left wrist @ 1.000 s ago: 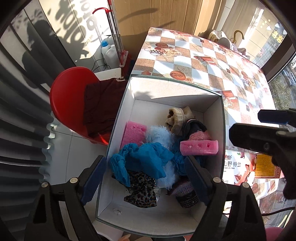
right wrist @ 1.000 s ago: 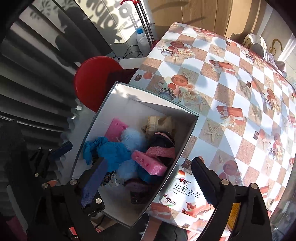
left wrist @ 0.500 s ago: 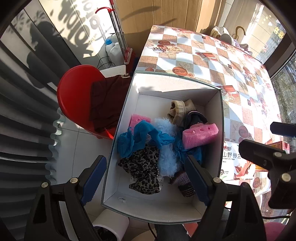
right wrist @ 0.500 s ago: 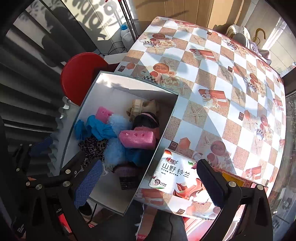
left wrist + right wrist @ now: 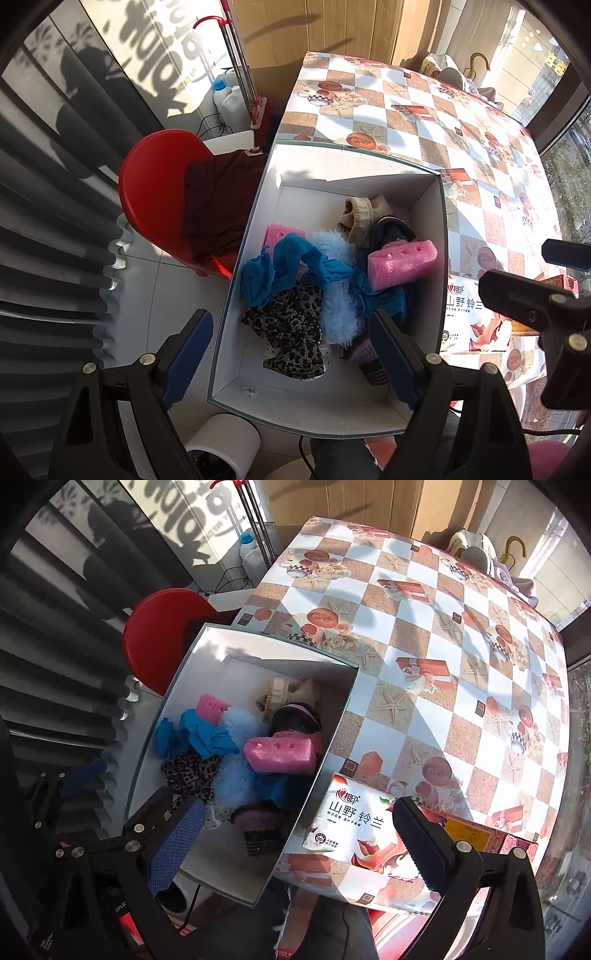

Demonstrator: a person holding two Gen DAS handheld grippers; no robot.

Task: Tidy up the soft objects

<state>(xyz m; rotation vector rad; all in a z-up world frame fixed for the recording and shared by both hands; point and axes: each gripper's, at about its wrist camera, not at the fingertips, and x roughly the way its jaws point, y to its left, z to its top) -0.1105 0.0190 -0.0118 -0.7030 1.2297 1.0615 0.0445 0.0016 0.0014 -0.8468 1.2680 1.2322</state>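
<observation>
Left gripper (image 5: 290, 354), right gripper (image 5: 299, 843), both spread, over white box (image 5: 441, 236) on checkered tablecloth (image 5: 424, 635).

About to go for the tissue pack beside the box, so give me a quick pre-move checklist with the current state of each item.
1. Right gripper open and empty: ok, fingers wide apart, nothing between them.
2. Left gripper open and empty: ok.
3. Tissue pack reachable: ok, it lies flat on the table against the white box, uncovered.
4. Soft items contained: ok, pink foam block, blue cloth and leopard cloth all sit inside the box.
5. Foam block stable: cannot tell, it sits on top of the pile, tilted.
6. Box footing: cannot tell, its near end appears to hang past the table edge.
</observation>
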